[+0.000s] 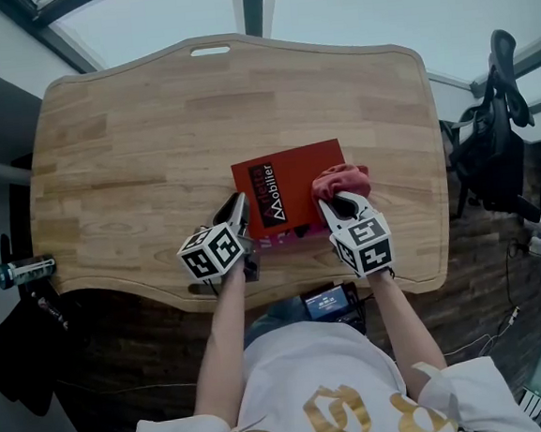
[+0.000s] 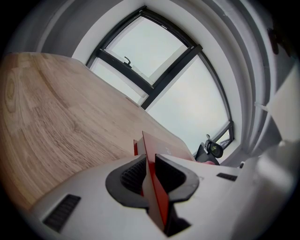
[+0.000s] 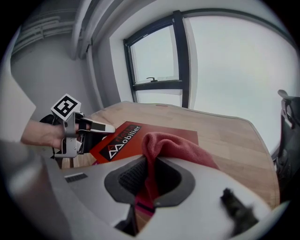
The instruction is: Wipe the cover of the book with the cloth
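Note:
A red book [image 1: 292, 191] with white lettering lies on the wooden table [image 1: 151, 145], near its front edge. My left gripper [image 1: 239, 215] is shut on the book's left edge; in the left gripper view the red cover [image 2: 151, 173] stands edge-on between the jaws. My right gripper [image 1: 337, 204] is shut on a pink-red cloth [image 1: 341, 182], which rests bunched on the book's right side. In the right gripper view the cloth [image 3: 173, 147] rises from the jaws over the book [image 3: 140, 138], and the left gripper [image 3: 89, 127] shows at the left.
A black office chair [image 1: 495, 144] stands to the right of the table. A small bottle [image 1: 21, 272] and dark gear hang off the table's left side. A dark device [image 1: 327, 301] sits below the front edge. Large windows lie beyond the far edge.

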Motion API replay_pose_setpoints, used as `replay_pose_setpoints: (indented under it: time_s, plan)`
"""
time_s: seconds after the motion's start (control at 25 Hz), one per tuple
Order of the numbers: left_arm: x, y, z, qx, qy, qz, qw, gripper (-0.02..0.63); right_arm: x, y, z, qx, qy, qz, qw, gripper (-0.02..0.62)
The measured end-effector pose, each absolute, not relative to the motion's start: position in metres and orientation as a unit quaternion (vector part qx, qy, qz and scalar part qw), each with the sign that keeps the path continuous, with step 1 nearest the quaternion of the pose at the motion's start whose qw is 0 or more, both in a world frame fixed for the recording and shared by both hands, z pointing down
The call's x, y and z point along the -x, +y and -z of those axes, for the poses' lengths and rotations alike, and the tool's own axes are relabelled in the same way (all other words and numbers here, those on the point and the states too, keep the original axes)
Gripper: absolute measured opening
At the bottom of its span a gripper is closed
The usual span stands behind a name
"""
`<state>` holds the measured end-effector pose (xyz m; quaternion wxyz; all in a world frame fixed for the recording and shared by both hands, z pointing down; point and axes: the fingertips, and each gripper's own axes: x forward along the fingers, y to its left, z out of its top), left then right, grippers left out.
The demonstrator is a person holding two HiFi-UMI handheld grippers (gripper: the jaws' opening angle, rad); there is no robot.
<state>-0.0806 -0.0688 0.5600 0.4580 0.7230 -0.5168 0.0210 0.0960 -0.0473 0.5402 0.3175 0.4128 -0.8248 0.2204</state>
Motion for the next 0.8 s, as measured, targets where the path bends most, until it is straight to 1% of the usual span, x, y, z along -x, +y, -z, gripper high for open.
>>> replay_pose_setpoints:
  time_s: [0.8]
  plan:
    - [0.081, -0.069, -0.559, -0.725, -0.510, -0.008, 0.462, 0.067, -0.040, -0.039, -0.540, -0.351, -0.852, -0.215, 0.322, 0.055]
